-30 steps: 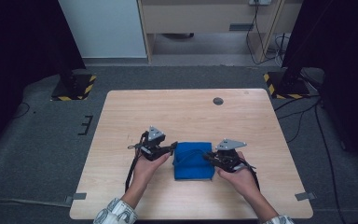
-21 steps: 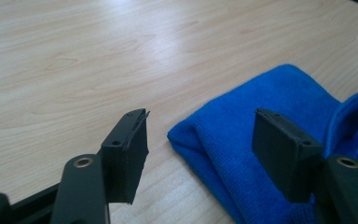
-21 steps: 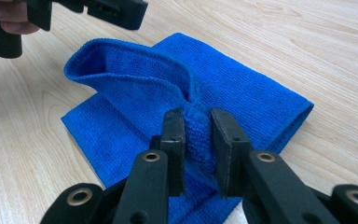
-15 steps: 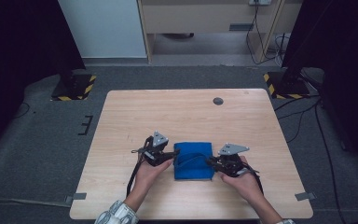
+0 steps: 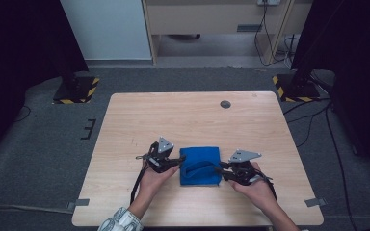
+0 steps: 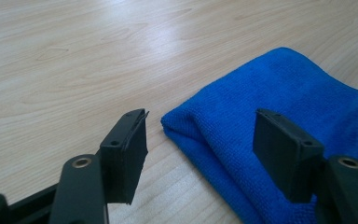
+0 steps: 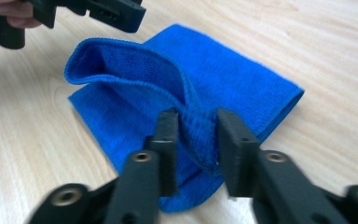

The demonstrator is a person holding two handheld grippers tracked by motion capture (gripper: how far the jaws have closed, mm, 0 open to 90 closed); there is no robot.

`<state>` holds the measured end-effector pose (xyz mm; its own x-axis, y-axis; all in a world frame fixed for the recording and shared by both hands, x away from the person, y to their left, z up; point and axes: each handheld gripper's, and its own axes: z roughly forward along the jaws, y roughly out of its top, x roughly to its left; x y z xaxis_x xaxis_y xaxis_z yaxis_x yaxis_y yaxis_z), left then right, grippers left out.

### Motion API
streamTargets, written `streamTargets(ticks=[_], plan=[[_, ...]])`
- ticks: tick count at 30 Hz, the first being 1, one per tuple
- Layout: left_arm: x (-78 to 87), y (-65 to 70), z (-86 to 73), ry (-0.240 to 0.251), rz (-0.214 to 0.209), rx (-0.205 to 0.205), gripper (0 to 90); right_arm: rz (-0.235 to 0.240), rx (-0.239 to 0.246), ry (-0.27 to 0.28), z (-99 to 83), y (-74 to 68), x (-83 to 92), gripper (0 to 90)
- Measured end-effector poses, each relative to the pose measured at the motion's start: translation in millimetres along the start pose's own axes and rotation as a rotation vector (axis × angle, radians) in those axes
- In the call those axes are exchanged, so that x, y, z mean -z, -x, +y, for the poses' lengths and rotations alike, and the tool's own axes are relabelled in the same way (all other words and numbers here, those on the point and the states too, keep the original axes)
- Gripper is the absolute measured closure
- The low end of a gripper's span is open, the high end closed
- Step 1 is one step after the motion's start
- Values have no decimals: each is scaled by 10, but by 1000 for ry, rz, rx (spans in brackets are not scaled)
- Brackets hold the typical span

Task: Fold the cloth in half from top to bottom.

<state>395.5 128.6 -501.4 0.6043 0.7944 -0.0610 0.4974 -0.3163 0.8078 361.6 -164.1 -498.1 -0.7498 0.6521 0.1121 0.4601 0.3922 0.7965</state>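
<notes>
Cloth: a blue microfibre cloth (image 5: 201, 165), folded, lay on the near half of the wooden table (image 5: 197, 120), between the two grippers.
Handling: judged light, soft and limp; it would sag and unfold from whatever point was lifted, and could not break or slip much against the pads.
Where to hold: an edge or a corner looked best, taking in all layers if the fold was to stay; a single layer would peel open.
Loose fold: in the right gripper view the top layer (image 7: 130, 65) stood up in an arched loop, its near end bunched between the jaws.
Right gripper (image 7: 193, 140): at the cloth's right edge; its jaws had just been opening, narrow but with a gap showing at the right pad, so the bunched fold sat between them rather than clamped.
Left gripper (image 6: 200, 144): jaws wide apart and holding nothing, straddling the cloth's left corner (image 6: 168, 122), one pad over bare table, the other over the cloth.
</notes>
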Motion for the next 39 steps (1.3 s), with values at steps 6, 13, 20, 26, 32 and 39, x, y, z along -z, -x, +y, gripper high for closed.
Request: streamTargets(ticks=[6, 13, 20, 26, 32, 39], plan=[[-3, 51, -61, -15, -13, -16, 341, 13, -22, 17, -7, -9, 84, 558], [-12, 154, -75, -6, -22, -38, 322, -15, -45, 30, 25, 8, 82, 501], [-31, 257, -161, -26, -11, -75, 289, -54, -40, 6, 54, -15, -128, 398], [-29, 329, -248, -69, -3, -130, 245, -80, 20, -41, 4, -110, -260, 332], [-26, 326, -253, -63, 19, -134, 162, -96, 84, -79, -46, -168, -338, 279], [27, 226, -173, -8, 30, -68, 76, -111, 73, -51, 9, -139, -342, 156]])
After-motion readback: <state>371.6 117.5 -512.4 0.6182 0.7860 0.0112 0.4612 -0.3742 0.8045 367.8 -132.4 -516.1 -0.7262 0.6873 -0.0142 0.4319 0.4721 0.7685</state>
